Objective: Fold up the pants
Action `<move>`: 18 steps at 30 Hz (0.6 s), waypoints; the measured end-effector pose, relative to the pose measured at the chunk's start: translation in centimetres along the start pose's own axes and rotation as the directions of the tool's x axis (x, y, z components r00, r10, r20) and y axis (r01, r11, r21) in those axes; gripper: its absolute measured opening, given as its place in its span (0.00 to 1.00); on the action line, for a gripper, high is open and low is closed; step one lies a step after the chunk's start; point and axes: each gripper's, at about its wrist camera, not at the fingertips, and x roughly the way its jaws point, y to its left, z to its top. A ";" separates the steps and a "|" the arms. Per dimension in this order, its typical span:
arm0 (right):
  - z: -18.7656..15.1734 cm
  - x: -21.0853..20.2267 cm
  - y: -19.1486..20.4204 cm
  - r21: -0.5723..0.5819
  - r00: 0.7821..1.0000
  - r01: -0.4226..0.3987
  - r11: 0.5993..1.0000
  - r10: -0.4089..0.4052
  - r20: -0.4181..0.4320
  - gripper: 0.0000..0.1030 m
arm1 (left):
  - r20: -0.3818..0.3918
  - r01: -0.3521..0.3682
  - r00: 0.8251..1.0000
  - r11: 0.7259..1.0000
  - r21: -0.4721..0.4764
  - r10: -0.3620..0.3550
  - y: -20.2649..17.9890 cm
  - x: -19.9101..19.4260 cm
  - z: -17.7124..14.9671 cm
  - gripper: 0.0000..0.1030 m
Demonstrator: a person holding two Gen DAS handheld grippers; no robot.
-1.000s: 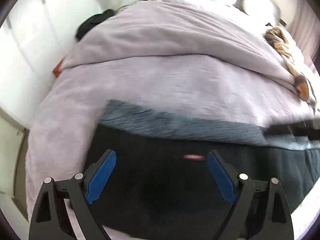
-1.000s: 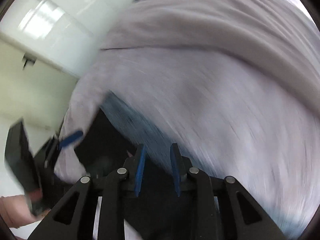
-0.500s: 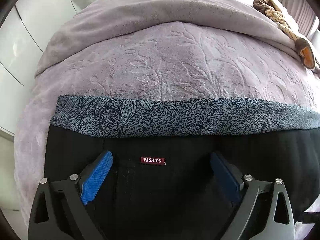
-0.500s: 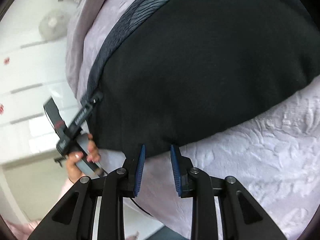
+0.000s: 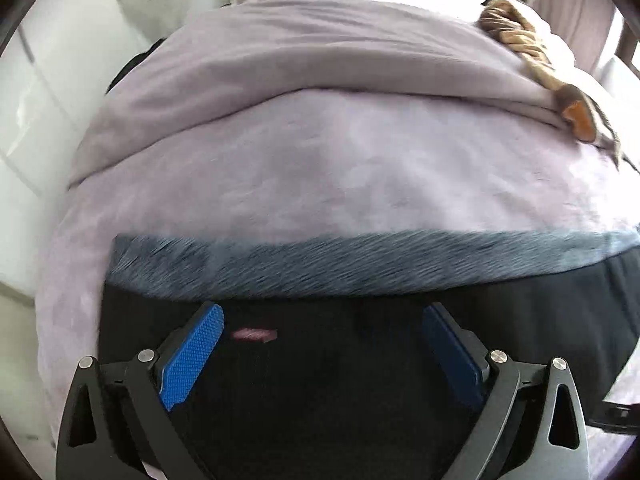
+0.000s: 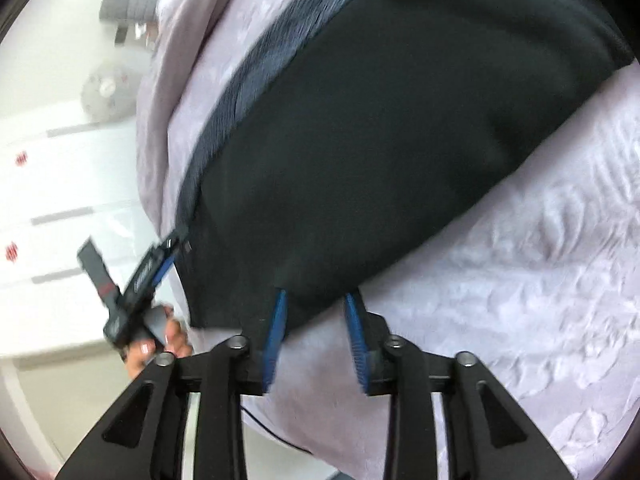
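Observation:
Black pants [image 5: 360, 344] with a grey patterned waistband [image 5: 320, 264] lie flat on the lilac bedspread [image 5: 320, 168]. A small red label [image 5: 254, 334] shows below the waistband. My left gripper [image 5: 320, 340] is open wide and empty, its blue pads above the pants near the waistband. In the right wrist view the pants [image 6: 380, 140] fill the upper middle. My right gripper [image 6: 316, 312] is open, with its fingers astride the near edge of the pants. The left gripper [image 6: 136, 280] shows there in a hand at the waistband corner.
A folded lilac blanket [image 5: 320, 52] lies further up the bed. A brown and orange cloth [image 5: 560, 76] lies at the far right. White cupboards [image 5: 36, 92] stand left of the bed. The bed edge [image 6: 280, 420] is close under my right gripper.
My right gripper has opened from nearly closed, still at the pants' near edge. My left gripper has pulled back and tilted up slightly, staying open.

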 end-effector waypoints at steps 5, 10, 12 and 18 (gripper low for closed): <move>0.7 -0.8 0.5 -0.001 0.998 -0.002 1.000 0.002 0.063 0.10 | -0.068 -0.075 0.995 0.997 0.037 0.077 -2.8 3.8 0.7 0.97; 0.8 -1.4 1.9 -0.123 0.992 0.087 0.989 -0.075 0.099 0.09 | -0.036 -0.085 0.995 0.992 0.091 0.089 -3.2 5.0 0.9 1.00; 1.0 -0.5 0.7 -0.131 0.983 0.173 0.976 -0.164 0.079 0.10 | -0.054 -0.097 0.993 0.991 0.096 0.102 -3.2 4.3 1.1 1.00; -1.1 -2.9 0.7 -0.129 0.993 0.120 0.984 -0.117 0.027 0.19 | -0.055 -0.047 0.997 0.991 0.123 0.054 -2.8 -1.3 -1.9 1.00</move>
